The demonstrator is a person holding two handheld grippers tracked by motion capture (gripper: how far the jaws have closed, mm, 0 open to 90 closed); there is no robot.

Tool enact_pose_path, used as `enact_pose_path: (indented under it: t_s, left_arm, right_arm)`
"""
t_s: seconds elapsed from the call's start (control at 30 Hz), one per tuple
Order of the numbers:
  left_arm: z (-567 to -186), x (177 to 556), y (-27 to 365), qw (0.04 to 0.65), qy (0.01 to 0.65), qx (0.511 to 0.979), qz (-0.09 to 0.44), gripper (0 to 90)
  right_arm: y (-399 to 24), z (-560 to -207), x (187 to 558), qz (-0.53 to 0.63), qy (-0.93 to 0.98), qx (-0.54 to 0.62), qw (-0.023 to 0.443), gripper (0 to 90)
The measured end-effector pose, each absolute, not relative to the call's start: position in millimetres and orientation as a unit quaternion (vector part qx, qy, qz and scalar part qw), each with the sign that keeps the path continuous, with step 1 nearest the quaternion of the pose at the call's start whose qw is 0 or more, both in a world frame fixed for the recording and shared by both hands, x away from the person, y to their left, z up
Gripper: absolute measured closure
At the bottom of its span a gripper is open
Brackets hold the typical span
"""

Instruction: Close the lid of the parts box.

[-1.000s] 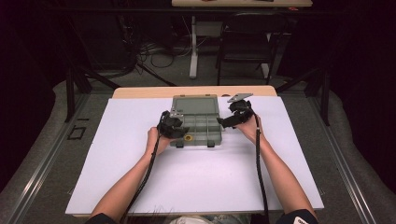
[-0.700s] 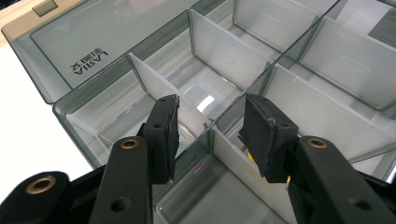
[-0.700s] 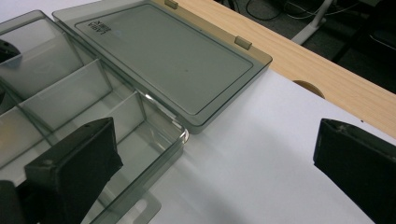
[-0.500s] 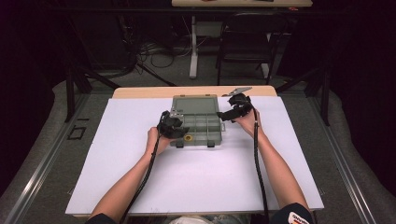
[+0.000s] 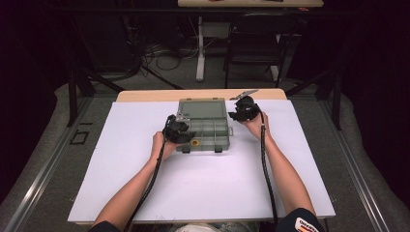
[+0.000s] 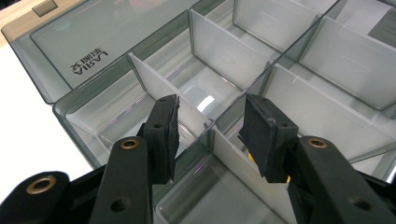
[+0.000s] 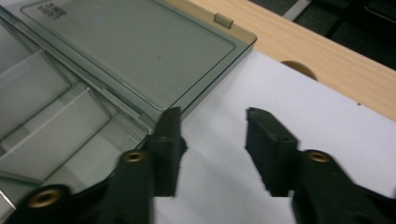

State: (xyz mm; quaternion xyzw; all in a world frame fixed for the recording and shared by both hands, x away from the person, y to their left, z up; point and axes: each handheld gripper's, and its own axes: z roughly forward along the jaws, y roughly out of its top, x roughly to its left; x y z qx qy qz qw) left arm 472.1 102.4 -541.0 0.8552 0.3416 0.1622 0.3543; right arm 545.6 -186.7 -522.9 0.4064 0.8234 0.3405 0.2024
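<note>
On the table (image 5: 145,193), the open box (image 5: 203,126) lies between both hands. Its lid has stayed back flat. The right hand-held gripper (image 7: 212,140), jaws wide, has drawn off beside it; the left hand-held gripper (image 6: 210,135), wide, straddles a divider (image 6: 233,154), probably steadying.

Lab or recording studio, not a home. Dark room with black surrounds. Wooden counter (image 5: 145,95) covered by a plain white sheet (image 5: 203,179), set on grey carpet (image 5: 48,159). Loose cables (image 5: 154,53) heaped on the floor behind, near a white desk leg (image 5: 199,48) and a black chair (image 5: 251,43). Black metal stand legs (image 5: 77,82) flank the counter on both sides.
</note>
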Motion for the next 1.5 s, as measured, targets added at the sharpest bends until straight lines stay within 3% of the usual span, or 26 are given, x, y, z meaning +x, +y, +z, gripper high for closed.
enact_pose_path:
  t_s: [0.1, 0.3, 1.5]
  left_arm:
    - [-541.0, 472.2, 102.5, 0.354, 0.341, 0.855, 0.162, 56.1]
    - [-541.0, 472.2, 102.6, 0.354, 0.341, 0.856, 0.161, 56.2]
    - [-542.2, 472.8, 102.6, 0.357, 0.335, 0.857, 0.161, 56.6]
  right_arm:
    - [-182.3, -528.1, 547.4, 0.33, 0.83, 0.402, 0.199, 76.0]
    - [-177.5, -537.9, 551.1, 0.318, 0.837, 0.401, 0.196, 90.0]
    - [-168.7, -554.5, 558.3, 0.309, 0.84, 0.396, 0.204, 90.0]
